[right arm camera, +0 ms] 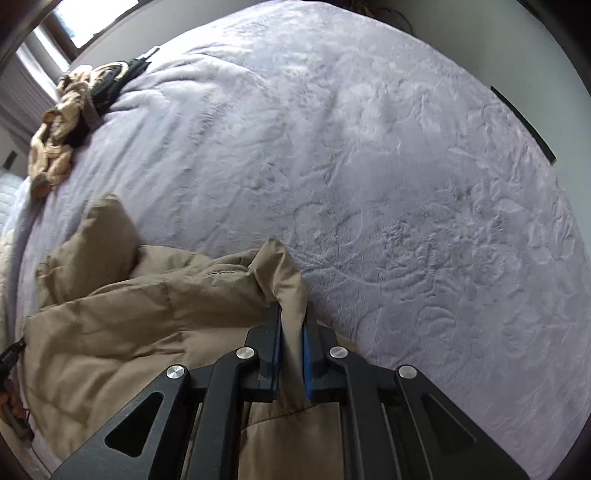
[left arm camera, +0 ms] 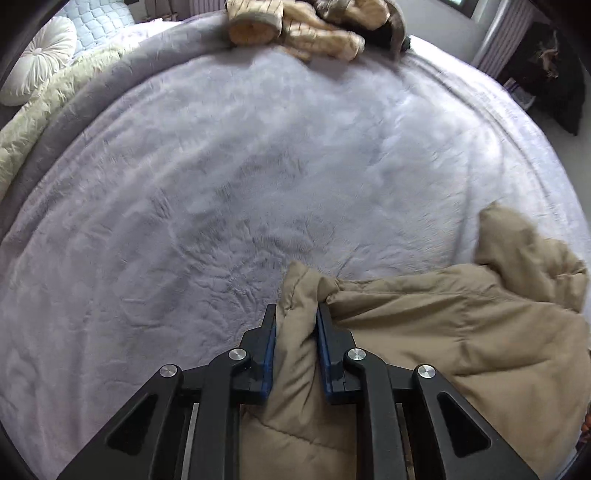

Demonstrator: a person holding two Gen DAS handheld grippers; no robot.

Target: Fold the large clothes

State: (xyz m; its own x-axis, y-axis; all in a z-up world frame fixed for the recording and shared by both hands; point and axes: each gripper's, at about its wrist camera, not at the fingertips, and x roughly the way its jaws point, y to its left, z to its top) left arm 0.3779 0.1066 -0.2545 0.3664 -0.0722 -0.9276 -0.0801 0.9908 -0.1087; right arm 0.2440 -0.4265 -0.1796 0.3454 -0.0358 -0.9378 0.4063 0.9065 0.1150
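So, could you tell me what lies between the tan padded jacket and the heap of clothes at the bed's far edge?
Only bare lilac plush blanket, in both wrist views.

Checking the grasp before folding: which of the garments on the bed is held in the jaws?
The plain tan padded jacket, clamped by both the left gripper and right gripper. The striped beige-and-dark clothes pile lies untouched at the blanket's far edge.

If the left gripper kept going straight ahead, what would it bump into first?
Probably the fuzzy lavender blanket. The left gripper, jaws shut on the tan jacket, points across it; the heap of clothes lies farther off. Depth is uncertain.
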